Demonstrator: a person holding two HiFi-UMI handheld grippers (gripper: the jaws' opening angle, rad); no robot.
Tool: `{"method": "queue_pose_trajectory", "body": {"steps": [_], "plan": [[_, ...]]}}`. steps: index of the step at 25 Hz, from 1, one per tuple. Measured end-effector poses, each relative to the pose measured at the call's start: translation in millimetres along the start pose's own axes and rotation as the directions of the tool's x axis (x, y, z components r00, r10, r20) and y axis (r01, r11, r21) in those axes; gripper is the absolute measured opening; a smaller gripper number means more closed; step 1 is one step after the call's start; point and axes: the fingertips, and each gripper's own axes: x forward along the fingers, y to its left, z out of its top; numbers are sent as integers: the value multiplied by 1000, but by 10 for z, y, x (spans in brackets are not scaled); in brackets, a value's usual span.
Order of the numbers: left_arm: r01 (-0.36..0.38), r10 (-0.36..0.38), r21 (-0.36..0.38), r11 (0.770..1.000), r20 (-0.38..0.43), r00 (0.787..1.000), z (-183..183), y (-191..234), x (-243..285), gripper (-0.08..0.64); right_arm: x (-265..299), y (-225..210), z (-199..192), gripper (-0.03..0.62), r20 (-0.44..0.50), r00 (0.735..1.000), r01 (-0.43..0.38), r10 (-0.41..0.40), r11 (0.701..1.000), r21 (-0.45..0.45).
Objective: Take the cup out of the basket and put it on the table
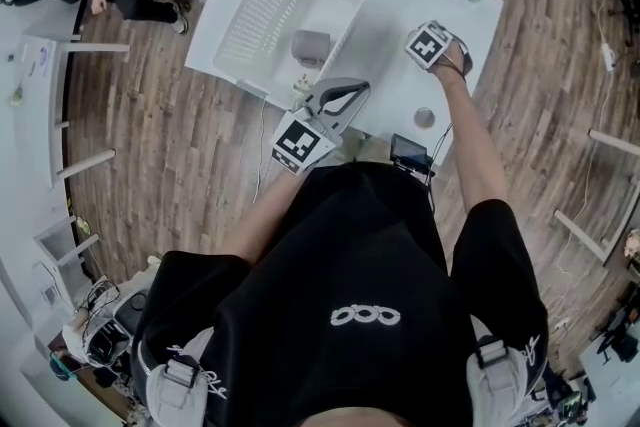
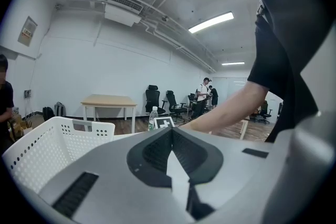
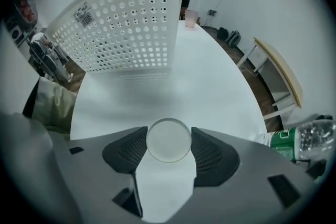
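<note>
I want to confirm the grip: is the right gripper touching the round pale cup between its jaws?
Touching. The right gripper view shows the right gripper closed against both sides of the cup, no gap visible.

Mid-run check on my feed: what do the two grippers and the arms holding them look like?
The left gripper and right gripper both have smooth grey bodies with dark, ribbed fingers that taper toward the tips. Each carries a cube with black-and-white square markers. The person wears a black short-sleeved shirt with a white logo; the forearms are uncovered.
</note>
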Motion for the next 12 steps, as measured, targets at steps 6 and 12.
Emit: {"method": "queue_pose_trajectory", "body": {"steps": [6,12], "plan": [[-4,4,1,1000,1,1000,-30,13,-63,8,14,-29,29,264,6,1000,11,-11,1000,15],[-9,9,1,1000,5,1000,-48,29,-135,8,-36,-100,-51,265,10,999,44,-44,998,48]]}}
